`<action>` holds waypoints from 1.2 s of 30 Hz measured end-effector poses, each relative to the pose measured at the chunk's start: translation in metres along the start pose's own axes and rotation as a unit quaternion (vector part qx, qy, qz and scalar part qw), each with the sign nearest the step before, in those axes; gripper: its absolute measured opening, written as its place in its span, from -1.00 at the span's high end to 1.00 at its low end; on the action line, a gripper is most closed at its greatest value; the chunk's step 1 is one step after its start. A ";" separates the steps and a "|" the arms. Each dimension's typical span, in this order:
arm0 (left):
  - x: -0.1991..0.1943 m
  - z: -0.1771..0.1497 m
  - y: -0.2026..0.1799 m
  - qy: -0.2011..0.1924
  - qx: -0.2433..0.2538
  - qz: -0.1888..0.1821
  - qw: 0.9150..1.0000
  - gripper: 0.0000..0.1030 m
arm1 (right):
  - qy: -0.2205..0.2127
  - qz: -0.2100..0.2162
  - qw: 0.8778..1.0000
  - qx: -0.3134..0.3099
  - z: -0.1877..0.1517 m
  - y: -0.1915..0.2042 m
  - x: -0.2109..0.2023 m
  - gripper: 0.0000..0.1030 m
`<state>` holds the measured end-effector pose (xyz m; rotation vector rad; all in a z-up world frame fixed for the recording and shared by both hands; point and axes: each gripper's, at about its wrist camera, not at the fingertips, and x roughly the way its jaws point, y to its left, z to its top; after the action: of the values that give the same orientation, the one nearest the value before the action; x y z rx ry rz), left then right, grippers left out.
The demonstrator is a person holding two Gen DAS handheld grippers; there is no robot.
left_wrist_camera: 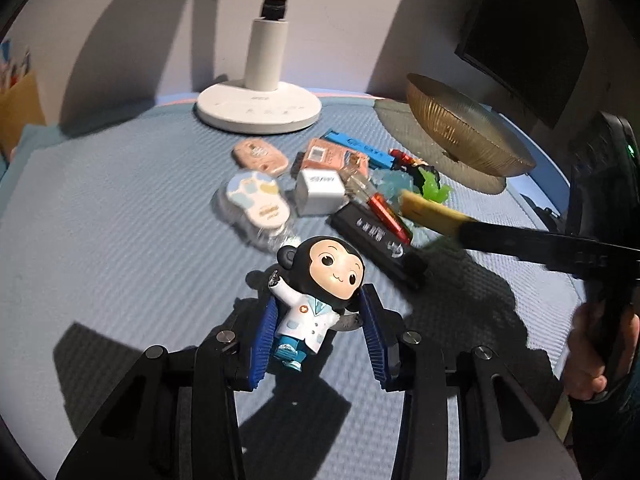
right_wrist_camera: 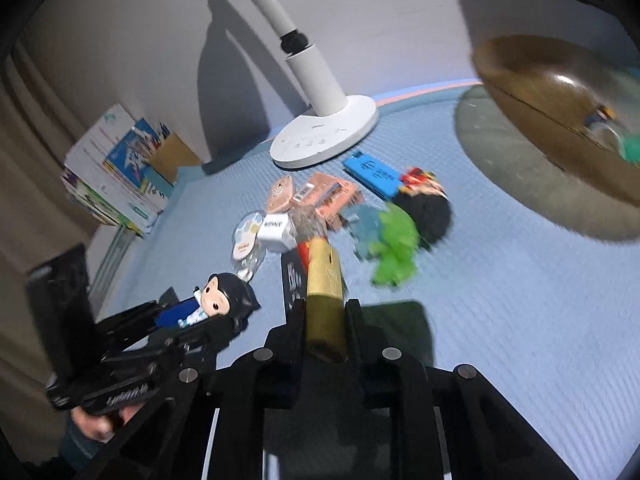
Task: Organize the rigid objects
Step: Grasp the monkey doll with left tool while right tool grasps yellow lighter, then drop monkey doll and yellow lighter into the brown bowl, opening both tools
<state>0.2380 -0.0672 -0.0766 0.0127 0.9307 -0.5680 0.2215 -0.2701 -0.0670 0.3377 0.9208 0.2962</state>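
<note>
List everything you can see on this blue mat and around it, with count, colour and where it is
figurine: 1, black head, white coat, between left fingers
bar: 1, gold, in right gripper
lamp: 1, white, far mat edge
bowl: 1, gold, far right
white cube: 1, middle of pile
blue stick: 1, near bowl
black box: 1, pile front
pink items: 2, near lamp
green toy: 1, pile right
boxes: several, multicoloured, left wall
left gripper: black, blue pads
right gripper: black
</note>
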 end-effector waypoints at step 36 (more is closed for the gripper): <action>0.003 -0.001 -0.024 0.011 0.039 0.042 0.998 -0.02 | 0.028 -0.092 0.989 -0.110 -0.033 0.019 0.000 0.55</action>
<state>0.2274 -0.0883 -0.0739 0.1277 0.9246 -0.5274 0.1931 -0.2473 -0.0773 0.0399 0.9570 0.2347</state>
